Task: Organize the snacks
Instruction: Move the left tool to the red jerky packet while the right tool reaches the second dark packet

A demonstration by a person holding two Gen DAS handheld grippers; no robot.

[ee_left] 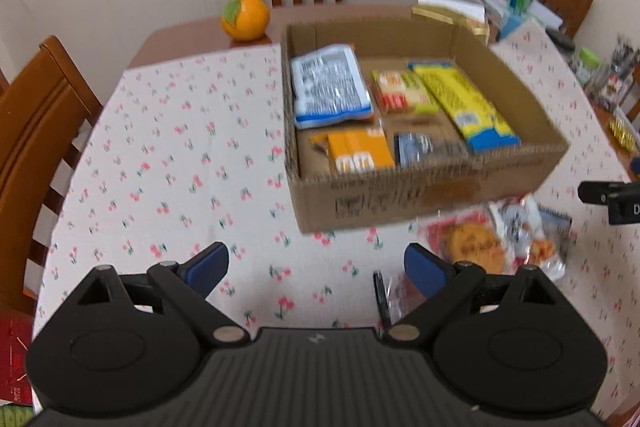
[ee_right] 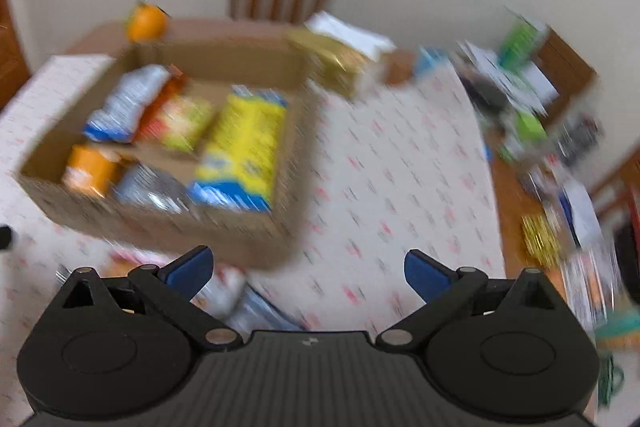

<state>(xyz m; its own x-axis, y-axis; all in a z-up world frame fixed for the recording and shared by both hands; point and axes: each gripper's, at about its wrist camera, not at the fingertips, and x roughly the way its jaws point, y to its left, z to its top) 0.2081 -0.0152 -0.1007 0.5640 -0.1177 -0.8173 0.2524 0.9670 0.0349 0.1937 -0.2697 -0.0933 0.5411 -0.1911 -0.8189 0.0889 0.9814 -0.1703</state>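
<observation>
Five packets already in cardboard box (ee_left: 400, 195); loose snack packets (ee_left: 496, 247) left on table (ee_left: 180, 147); left tool (ee_left: 316, 267), right tool (ee_right: 308, 269) spread, empty.

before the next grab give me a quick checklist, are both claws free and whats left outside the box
1. Left claw open and holding nothing: ok.
2. Right claw open and holding nothing: ok.
3. Cardboard box open on top, bare floor between the packs: ok.
4. All snacks boxed: not ok; loose snack packets lie on the tablecloth in front of the box.
5. Number and kind of loose packets: cannot tell, both views blurred.
6. Orange sits clear of the box: ok.
</observation>
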